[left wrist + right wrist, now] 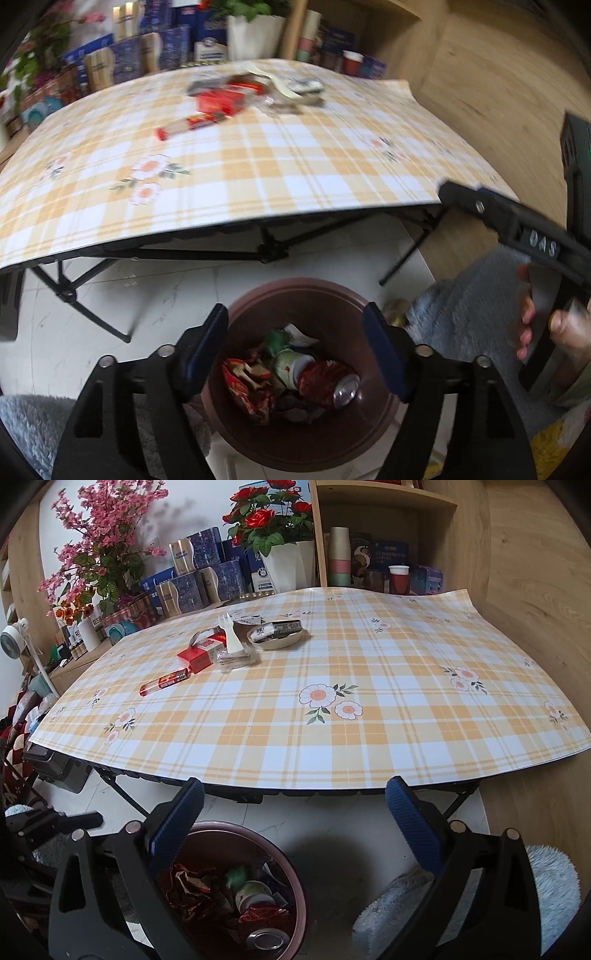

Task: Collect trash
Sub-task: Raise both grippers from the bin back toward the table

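From the left wrist camera, the left gripper (295,354) hangs over a brown bin (255,435) on the pale floor, its two blue-padded fingers (205,350) spread wide with nothing between them. The bin's mouth lies directly beyond and between the fingers. Inside it are a can (345,393) lying on its side, a small white cup (291,365) and crumpled red wrappers (247,387). Beyond the bin stands a folding table under a checked cloth (258,166). Far back on the cloth, well apart from the fingers, lies more trash: a red box (218,101), a red tube (188,125) and some blurred bits around them. At the right edge the other gripper's black body pokes in, held by a hand (554,332).

From the right wrist camera, the right gripper (295,834) also has its fingers (413,830) spread apart and empty, aimed at the table's near edge. The bin (295,871) sits low on the left, partly behind the left finger. On the cloth (332,720), well ahead of the fingers and left of centre, lie the red tube (164,681), the red box (199,655), a white plastic fork (231,637) leaning over a clear wrapper (236,661), and a shallow round tin (275,637) with a packet across it. Flowers (269,520) and blue boxes (199,568) stand behind the table.
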The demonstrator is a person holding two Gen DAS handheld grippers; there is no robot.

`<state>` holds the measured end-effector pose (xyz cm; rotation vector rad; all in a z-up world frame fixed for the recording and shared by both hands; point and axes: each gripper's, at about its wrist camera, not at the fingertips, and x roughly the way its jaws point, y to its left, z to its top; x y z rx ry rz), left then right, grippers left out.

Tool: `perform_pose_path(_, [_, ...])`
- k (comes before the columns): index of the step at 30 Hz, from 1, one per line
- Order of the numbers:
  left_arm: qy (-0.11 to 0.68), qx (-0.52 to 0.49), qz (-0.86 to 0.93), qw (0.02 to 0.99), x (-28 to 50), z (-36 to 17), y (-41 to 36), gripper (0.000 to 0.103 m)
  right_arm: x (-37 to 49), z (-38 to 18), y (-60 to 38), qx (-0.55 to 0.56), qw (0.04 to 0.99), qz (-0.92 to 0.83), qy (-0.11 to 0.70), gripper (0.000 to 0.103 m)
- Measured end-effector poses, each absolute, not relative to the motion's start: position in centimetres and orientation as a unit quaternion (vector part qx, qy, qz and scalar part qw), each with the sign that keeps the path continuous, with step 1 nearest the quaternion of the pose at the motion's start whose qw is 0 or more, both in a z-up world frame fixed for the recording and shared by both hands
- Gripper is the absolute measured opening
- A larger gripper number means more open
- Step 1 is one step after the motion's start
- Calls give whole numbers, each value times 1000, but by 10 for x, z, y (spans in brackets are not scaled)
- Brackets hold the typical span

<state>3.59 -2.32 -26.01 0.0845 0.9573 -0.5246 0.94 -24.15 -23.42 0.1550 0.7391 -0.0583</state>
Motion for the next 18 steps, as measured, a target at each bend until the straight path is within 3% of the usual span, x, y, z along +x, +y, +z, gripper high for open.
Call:
perform_pose_path(4, [431,3,-219,875,41,-248,-5,83,11,-237,-242,77,927,-28,365,97])
perform_pose_path(18, [298,-25,-173,939,85,-166,34,86,36,-200,-249,64,933,-45,353,97])
